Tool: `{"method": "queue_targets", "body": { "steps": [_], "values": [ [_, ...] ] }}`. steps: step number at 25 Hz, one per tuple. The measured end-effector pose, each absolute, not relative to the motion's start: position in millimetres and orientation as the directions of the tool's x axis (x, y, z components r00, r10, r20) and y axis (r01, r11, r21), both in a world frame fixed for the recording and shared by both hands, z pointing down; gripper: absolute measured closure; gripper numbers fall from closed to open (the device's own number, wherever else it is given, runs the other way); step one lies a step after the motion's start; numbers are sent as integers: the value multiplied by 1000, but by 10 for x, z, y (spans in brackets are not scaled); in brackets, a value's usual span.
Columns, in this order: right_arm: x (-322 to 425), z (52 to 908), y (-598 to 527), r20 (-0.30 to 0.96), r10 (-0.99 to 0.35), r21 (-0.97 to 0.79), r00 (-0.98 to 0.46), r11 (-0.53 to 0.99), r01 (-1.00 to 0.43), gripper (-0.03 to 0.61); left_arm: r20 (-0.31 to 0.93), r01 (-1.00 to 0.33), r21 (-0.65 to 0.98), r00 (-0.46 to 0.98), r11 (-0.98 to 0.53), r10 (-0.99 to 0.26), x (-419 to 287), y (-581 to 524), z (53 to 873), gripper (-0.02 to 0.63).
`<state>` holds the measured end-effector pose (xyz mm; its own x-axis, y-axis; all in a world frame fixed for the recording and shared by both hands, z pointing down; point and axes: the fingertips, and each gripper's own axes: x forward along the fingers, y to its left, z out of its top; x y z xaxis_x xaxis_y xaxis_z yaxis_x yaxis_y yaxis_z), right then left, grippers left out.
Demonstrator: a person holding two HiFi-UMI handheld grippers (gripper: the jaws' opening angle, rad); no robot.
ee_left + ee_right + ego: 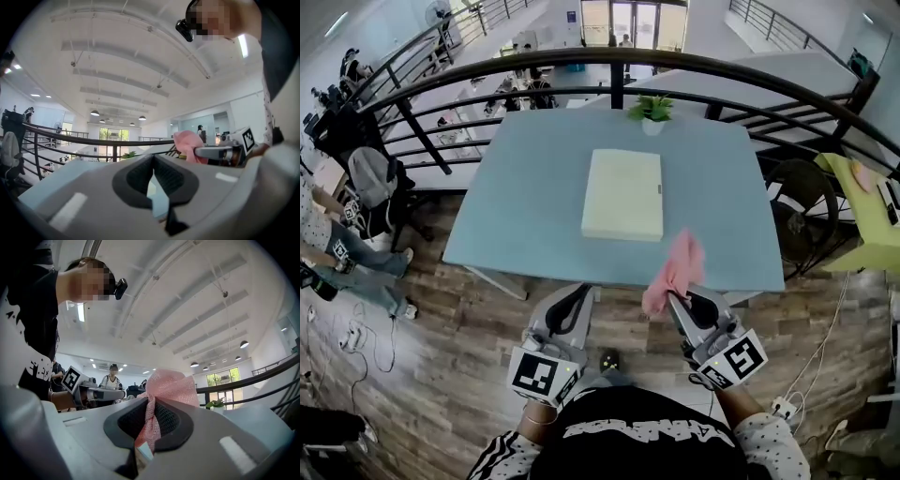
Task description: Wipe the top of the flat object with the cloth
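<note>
Pale cream flat rectangular slab (622, 194) lies at frame centre on the light blue table (712, 187), unwiped. We see the right gripper (675, 298), lower right, clamped on the pink mesh cloth (677, 272). The left gripper (581, 292), lower left, has its jaws together, empty. We judge the approach in hand: next, the cloth must reach forward onto the slab's top.

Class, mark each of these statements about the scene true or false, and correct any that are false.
1. The right tool grips the pink cloth. True.
2. The cloth lies on the flat object. False: it is held up in the tool, clear of the object.
3. The left tool holds a sponge. False: it is shut on nothing.
4. A potted plant stands at the far edge of the table. True.
</note>
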<state>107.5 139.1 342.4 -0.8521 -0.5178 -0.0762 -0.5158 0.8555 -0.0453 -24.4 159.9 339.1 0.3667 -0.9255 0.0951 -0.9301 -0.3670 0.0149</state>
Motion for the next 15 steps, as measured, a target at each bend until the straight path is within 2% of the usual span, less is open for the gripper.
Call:
{"method": "queue_targets", "body": {
  "steps": [15],
  "values": [
    [1016, 3435, 923, -75, -637, -27, -767, 770, -637, 560, 58, -860, 31, 511, -510, -858, -265, 864, 3450, 614]
  ]
}}
